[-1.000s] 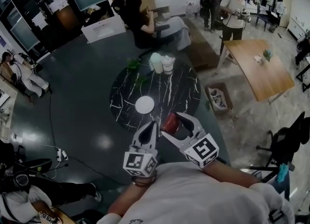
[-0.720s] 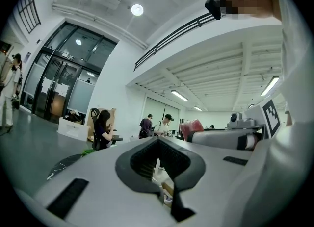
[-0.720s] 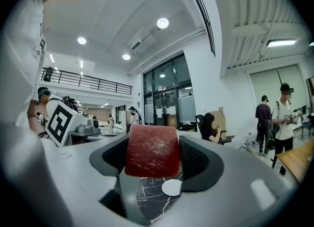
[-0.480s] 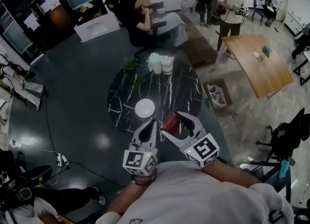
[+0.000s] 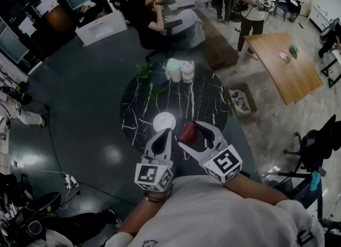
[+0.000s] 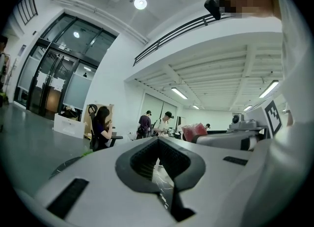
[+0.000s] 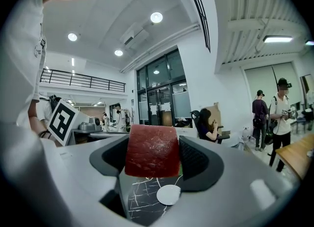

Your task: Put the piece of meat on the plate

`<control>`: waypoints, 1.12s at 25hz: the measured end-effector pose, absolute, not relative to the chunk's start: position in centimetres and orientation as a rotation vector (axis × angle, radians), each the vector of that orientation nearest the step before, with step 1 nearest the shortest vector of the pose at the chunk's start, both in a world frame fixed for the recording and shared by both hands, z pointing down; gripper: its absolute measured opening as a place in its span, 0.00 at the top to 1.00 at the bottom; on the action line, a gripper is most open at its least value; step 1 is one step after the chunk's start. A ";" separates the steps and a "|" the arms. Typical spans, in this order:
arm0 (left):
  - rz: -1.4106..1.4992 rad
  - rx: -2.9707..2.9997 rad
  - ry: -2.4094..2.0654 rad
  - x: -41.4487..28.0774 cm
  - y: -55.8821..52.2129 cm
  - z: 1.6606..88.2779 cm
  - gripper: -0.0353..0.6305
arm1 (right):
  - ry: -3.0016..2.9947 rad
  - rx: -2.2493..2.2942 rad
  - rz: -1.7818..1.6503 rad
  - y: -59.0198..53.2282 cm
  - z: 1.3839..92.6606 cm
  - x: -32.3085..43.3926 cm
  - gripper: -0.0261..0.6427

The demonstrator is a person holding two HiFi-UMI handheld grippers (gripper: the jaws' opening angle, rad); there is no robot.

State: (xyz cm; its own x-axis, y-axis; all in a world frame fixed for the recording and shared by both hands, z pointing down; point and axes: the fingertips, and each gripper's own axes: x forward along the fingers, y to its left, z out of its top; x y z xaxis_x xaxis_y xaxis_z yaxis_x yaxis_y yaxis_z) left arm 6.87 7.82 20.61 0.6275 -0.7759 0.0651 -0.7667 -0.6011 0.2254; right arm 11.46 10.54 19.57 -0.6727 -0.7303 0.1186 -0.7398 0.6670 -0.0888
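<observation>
Jaws: right gripper (image 7: 152, 157) clamps meat (image 7: 151, 148), left gripper (image 6: 157, 145) closed, empty. Carry stage; next, lower meat onto plate (image 5: 164, 121).

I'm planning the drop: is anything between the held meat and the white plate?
Nothing visible. The plate lies bare on the marble table, in clear view just ahead of the meat in the right tool; cups stand beyond it.
</observation>
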 end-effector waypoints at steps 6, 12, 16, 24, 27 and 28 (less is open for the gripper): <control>-0.053 2.620 -1.214 4.5 4.4 21.3 0.94 | -2.766 1.271 0.223 7.4 20.1 8.9 0.52; -0.067 2.606 -1.176 1.2 1.3 22.2 0.94 | -2.733 1.278 0.242 4.4 21.1 5.4 0.52; -0.082 2.601 -1.166 -0.9 -0.2 22.3 0.94 | -2.721 1.274 0.237 2.9 21.1 3.0 0.52; -0.093 2.599 -1.152 -4.6 -2.2 22.3 0.94 | -2.706 1.283 0.220 0.6 20.8 -0.7 0.52; -0.088 2.594 -1.148 -5.8 -2.6 22.8 0.94 | -2.699 1.289 0.217 0.2 21.0 -1.8 0.52; -0.088 2.588 -1.148 -6.2 -2.8 23.0 0.94 | -2.696 1.291 0.220 0.1 21.1 -2.1 0.52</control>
